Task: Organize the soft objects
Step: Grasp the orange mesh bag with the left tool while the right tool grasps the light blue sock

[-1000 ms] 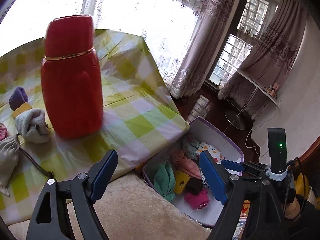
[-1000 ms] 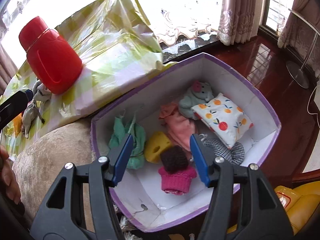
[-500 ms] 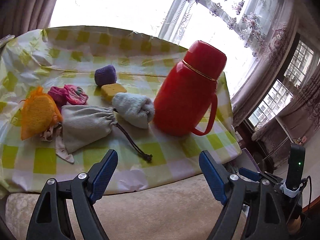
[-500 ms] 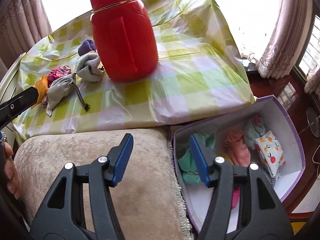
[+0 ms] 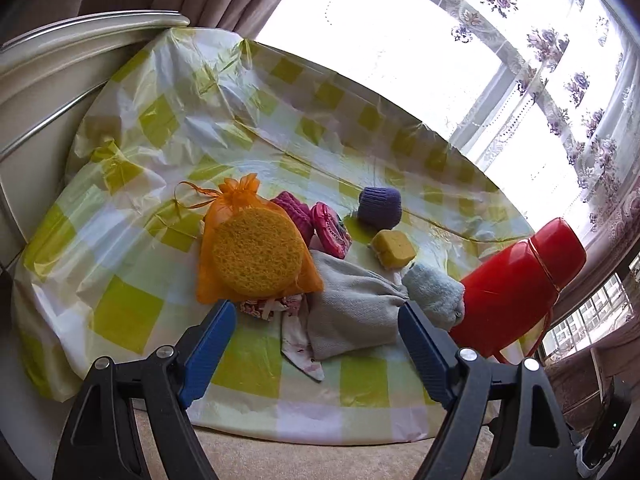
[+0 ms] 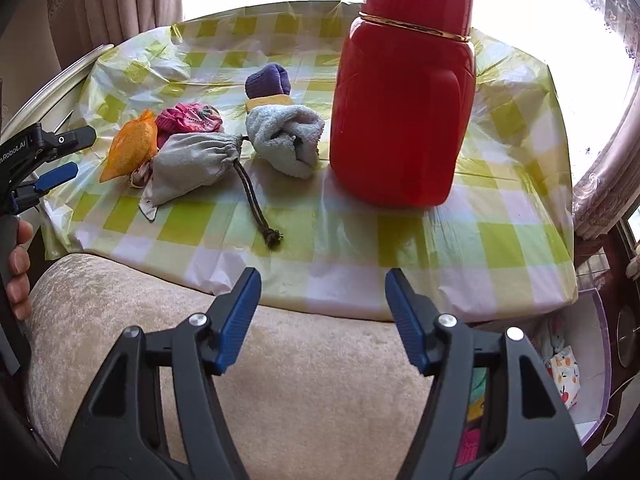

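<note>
While the left gripper hangs spread wide and empty over the near edge of the checked cloth, the soft things lie just ahead of it: a grey pouch between its jaws' line, an orange bag ahead-left, a pale towel ahead-right. The right gripper, its empty jaws opening, hovers over the beige cushion; bare cloth lies ahead before the red flask, and the box sits low to its right.

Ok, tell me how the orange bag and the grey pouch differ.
The orange bag is sheer mesh, showing a round yellow sponge inside; the grey pouch is opaque cloth, its contents hidden. The orange bag has thin ribbon ties; the grey pouch trails a thick dark cord. Both are drawstring bags lying flat on the checked cloth, side by side.
</note>
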Motion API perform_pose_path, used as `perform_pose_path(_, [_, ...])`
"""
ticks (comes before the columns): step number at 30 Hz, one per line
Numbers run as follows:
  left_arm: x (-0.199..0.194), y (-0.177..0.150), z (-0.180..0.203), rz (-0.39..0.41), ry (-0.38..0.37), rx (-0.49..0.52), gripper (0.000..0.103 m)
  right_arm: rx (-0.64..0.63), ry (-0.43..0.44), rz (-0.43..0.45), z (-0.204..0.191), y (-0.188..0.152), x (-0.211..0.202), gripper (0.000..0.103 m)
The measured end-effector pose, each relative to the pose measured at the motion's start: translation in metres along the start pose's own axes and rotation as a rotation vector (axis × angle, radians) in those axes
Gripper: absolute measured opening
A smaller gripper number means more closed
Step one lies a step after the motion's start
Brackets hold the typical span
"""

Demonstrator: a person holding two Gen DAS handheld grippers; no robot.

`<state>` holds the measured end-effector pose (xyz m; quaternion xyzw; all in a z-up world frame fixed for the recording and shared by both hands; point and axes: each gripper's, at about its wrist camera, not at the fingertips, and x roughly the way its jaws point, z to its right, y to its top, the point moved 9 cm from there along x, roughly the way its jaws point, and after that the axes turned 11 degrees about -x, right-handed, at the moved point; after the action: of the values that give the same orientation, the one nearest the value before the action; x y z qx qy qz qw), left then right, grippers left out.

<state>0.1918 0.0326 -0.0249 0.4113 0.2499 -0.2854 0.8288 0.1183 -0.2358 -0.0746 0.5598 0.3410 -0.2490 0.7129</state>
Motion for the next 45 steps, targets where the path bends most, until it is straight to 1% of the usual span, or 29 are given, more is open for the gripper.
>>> perform_pose_path(7, [0.017,0.016,-0.020,-0.003,0.037,-0.066,0.085,-0.119,-0.084,0.018,-0.015,0.027,0.013,0.069])
perform_pose_path(10, [0.031,0.020,-0.027,-0.025,0.055,-0.094,0.085,-0.204,-0.135,0.036,-0.024,0.040,0.019,0.070])
perform_pose_path(13, [0.047,0.022,-0.033,-0.054,0.077,-0.119,0.086,-0.293,-0.204,0.062,-0.030,0.056,0.026,0.070])
perform_pose_path(16, [0.063,0.025,-0.040,-0.079,0.116,-0.136,0.087,-0.364,-0.250,0.086,-0.034,0.072,0.034,0.071])
perform_pose_path(19, [0.078,0.027,-0.044,-0.108,0.141,-0.141,0.087,-0.449,-0.307,0.106,-0.038,0.086,0.043,0.073])
perform_pose_path(21, [0.086,0.028,-0.043,-0.124,0.144,-0.134,0.087,-0.510,-0.338,0.118,-0.042,0.093,0.050,0.073])
perform_pose_path(24, [0.093,0.030,-0.041,-0.124,0.163,-0.121,0.089,-0.603,-0.390,0.128,-0.050,0.102,0.062,0.073])
perform_pose_path(27, [0.100,0.030,-0.043,-0.129,0.162,-0.130,0.089,-0.675,-0.433,0.124,-0.054,0.110,0.073,0.073])
perform_pose_path(30, [0.102,0.030,-0.047,-0.128,0.155,-0.131,0.089,-0.718,-0.445,0.103,-0.056,0.116,0.086,0.073])
perform_pose_path(32, [0.103,0.030,-0.048,-0.130,0.156,-0.125,0.082,-0.731,-0.442,0.090,-0.055,0.119,0.097,0.073])
perform_pose_path(38, [0.101,0.029,-0.046,-0.112,0.154,-0.098,0.082,-0.743,-0.433,0.053,-0.051,0.122,0.121,0.073])
perform_pose_path(39, [0.100,0.030,-0.045,-0.106,0.152,-0.095,0.082,-0.747,-0.431,0.044,-0.050,0.122,0.125,0.072])
perform_pose_path(41, [0.097,0.031,-0.043,-0.090,0.151,-0.089,0.082,-0.745,-0.414,0.024,-0.049,0.120,0.132,0.063])
perform_pose_path(43, [0.094,0.032,-0.042,-0.075,0.150,-0.083,0.082,-0.721,-0.395,0.012,-0.047,0.117,0.136,0.043])
perform_pose_path(45, [0.091,0.034,-0.042,-0.059,0.147,-0.079,0.082,-0.706,-0.389,0.015,-0.046,0.115,0.136,0.034])
